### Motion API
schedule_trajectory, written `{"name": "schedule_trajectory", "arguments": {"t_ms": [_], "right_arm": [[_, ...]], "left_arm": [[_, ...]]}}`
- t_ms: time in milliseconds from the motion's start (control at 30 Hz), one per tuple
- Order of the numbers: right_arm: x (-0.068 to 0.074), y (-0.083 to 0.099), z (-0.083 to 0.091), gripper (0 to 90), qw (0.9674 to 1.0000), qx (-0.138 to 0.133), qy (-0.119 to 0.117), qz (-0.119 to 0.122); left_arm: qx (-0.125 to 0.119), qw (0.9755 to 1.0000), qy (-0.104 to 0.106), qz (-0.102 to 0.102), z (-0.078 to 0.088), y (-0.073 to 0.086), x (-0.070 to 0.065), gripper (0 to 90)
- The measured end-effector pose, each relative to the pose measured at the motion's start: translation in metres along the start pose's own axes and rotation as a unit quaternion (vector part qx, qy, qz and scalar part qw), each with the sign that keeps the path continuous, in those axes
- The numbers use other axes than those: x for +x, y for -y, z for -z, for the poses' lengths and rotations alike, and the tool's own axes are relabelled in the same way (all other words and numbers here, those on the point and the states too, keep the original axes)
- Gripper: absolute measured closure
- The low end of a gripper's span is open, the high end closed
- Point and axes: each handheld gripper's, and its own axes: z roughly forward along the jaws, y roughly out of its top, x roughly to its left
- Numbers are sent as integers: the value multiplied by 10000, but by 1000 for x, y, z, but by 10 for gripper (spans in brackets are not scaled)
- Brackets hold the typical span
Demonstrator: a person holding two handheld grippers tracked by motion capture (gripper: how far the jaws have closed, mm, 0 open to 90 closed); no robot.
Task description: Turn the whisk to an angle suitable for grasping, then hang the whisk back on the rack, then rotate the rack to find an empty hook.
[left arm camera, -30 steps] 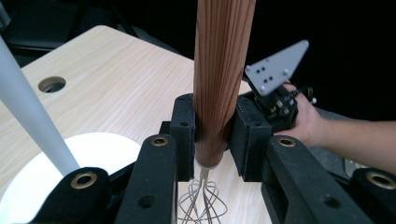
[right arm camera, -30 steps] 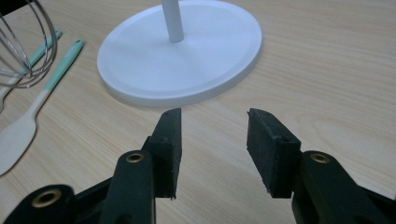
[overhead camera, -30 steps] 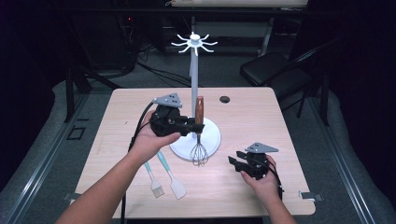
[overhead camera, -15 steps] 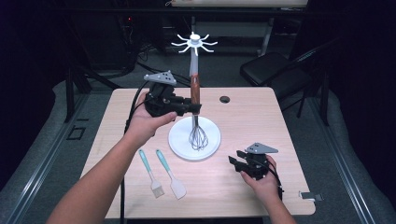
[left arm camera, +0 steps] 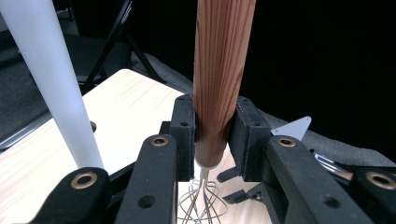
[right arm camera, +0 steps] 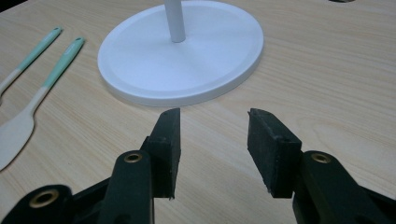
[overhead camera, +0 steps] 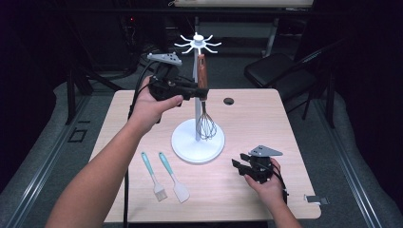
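Observation:
A whisk with a brown wooden handle and wire loops hangs upright in the air. My left gripper is shut on its handle, with the black pads pressing both sides. It hangs just beside the white pole of a hook stand, below the ring of hooks at the top. My right gripper rests low on the table at the front right, open with nothing between its fingertips. It faces the stand's round white base.
A teal-handled brush and a teal-handled spatula lie side by side on the wooden table, front left of the base. A small dark hole is set in the table's far part. A chair stands beyond the far edge.
My left gripper has lifted the whisk from near the base up along the pole toward the hooks. The right gripper has stayed where it was.

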Motion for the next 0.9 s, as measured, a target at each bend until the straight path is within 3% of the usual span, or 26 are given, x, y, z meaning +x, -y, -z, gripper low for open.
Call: {"name": "schedule_trajectory", "arguments": {"t_ms": [633,900], "right_arm": [[4,0,-3,539,10000,20,-64,51],[5,0,-3,539,9999,-9,-84,80]], "left_arm": [[27,9994,-32,351,-8,-3,25,726],[53,9990,-186,402,-11,0,30,716]]}}
